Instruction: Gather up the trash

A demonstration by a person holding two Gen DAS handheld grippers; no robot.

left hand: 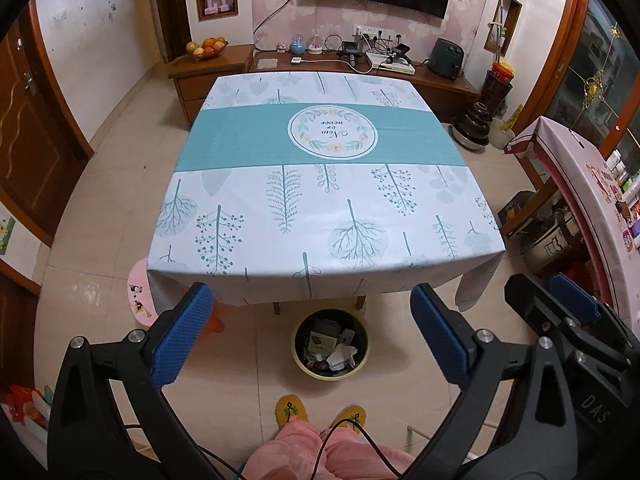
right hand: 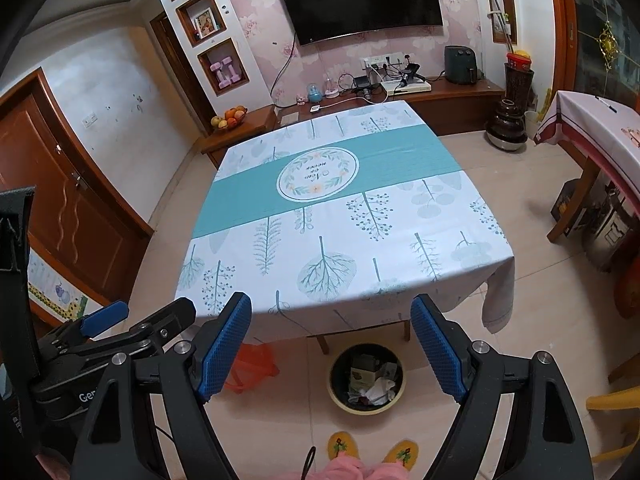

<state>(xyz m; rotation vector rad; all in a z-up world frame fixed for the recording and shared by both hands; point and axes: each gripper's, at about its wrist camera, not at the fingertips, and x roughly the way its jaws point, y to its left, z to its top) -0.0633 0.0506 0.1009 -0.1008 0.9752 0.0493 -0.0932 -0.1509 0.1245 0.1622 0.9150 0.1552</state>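
A round waste bin (left hand: 330,344) stands on the floor at the near edge of the table, with crumpled paper and wrappers inside; it also shows in the right wrist view (right hand: 366,378). The table with a white and teal cloth (left hand: 320,184) bears nothing on top; it fills the middle of the right wrist view (right hand: 332,216) too. My left gripper (left hand: 312,340) is open and empty, held above the bin. My right gripper (right hand: 332,350) is open and empty, also above the bin. The right gripper shows at the right edge of the left wrist view (left hand: 560,320).
A low wooden TV cabinet (left hand: 340,68) with cables and small devices runs behind the table. A second covered table (left hand: 592,184) stands at the right. An orange bag (right hand: 252,364) lies on the floor under the table's left. My slippered feet (left hand: 320,412) are near the bin.
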